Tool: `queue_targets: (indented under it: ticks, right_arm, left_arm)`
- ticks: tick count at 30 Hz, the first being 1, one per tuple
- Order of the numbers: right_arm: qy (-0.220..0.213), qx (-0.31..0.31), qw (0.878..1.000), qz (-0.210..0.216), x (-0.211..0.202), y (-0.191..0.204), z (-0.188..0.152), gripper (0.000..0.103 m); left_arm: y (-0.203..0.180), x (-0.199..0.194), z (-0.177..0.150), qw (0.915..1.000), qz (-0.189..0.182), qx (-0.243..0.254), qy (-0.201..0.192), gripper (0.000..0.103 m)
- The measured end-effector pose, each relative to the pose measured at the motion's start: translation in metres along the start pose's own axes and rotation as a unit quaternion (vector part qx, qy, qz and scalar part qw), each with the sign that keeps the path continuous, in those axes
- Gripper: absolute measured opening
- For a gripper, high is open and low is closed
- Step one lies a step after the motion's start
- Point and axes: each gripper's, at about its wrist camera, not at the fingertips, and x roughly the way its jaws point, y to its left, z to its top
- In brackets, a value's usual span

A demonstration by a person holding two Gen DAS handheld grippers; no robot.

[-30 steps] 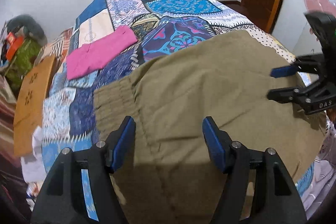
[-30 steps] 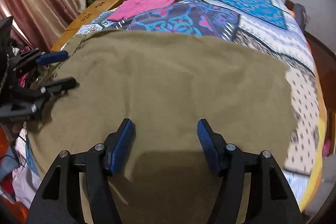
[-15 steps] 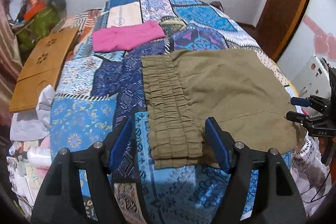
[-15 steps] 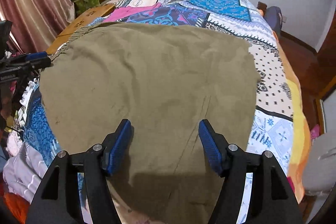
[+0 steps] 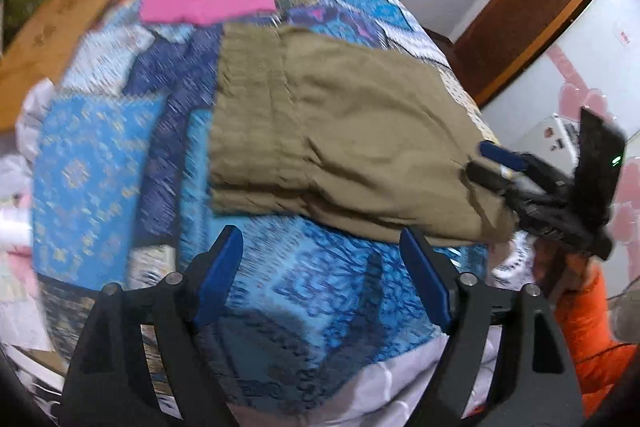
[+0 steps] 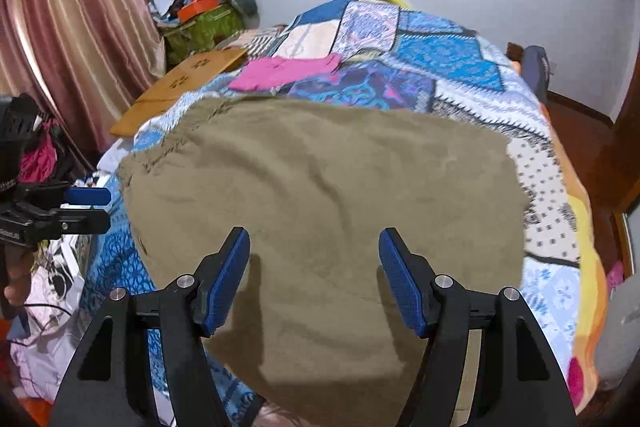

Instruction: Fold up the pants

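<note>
At the left, the left gripper [image 5: 322, 275] hovered over bare patchwork bedspread [image 5: 92, 163], its jaws opening wide with nothing between them. The folded olive-khaki cotton pants [image 6: 320, 195] lay across the near half of the bed, gathered waistband toward the left, a folded pink garment [image 6: 288, 71] well beyond them. Over the pants' near edge, the right gripper [image 6: 314, 275] stood moderately spread, its pads clear of the cloth. The likeliest fault was a pinch that caught only the top layer, so the stack beneath would slide and skew. The right corner overhung the bed's edge and, dragged carelessly, could slip off.
</note>
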Motion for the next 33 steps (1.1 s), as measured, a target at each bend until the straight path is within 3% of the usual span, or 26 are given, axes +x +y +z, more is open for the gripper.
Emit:
queue_targets:
  ticks: [3,6,13,14,16,17,18,24,26,31,33]
  right_arm:
    - [0.019,-0.019,1.000,-0.009,0.014,0.005,-0.012,0.063]
    - [0.004,-0.020,1.000,-0.007,0.011,0.005,-0.019,0.064]
    - [0.000,-0.015,1.000,0.005,0.009,0.004,-0.023,0.065]
    - [0.000,-0.013,1.000,0.007,0.009,0.004,-0.023,0.065]
    - [-0.001,-0.011,1.000,0.009,0.009,0.004,-0.023,0.065]
    - [-0.001,-0.010,1.000,0.010,0.009,0.004,-0.023,0.065]
    - [-0.001,-0.010,1.000,0.010,0.009,0.004,-0.024,0.065]
    - [0.004,-0.004,1.000,0.010,0.009,0.001,-0.019,0.066]
    - [0.006,0.002,1.000,0.008,0.009,-0.001,-0.016,0.066]
    - [0.004,0.005,1.000,0.022,0.009,0.000,-0.012,0.066]
    - [0.006,-0.003,1.000,0.009,0.009,0.005,-0.011,0.066]
  left_arm:
    - [0.003,0.010,0.002,0.9993,-0.023,-0.028,-0.001,0.089]
    - [0.008,0.018,0.011,0.9968,-0.050,-0.061,-0.012,0.095]
    - [0.024,0.031,0.033,0.9893,-0.066,-0.122,-0.046,0.095]
    - [0.026,0.033,0.037,0.9881,-0.059,-0.131,-0.054,0.094]
    - [0.028,0.034,0.043,0.9884,-0.033,-0.134,-0.063,0.076]
    - [0.025,0.036,0.048,0.9908,-0.005,-0.120,-0.064,0.053]
    - [0.021,0.037,0.052,0.9929,0.021,-0.100,-0.061,0.045]
    - [0.005,0.026,0.054,0.9919,0.087,-0.030,-0.087,0.038]
    - [0.005,0.016,0.055,0.9867,0.125,-0.014,-0.102,0.037]
    - [0.036,-0.010,0.054,0.9721,0.197,-0.031,-0.124,0.036]
    - [0.040,-0.016,0.053,0.9655,0.224,-0.029,-0.129,0.035]
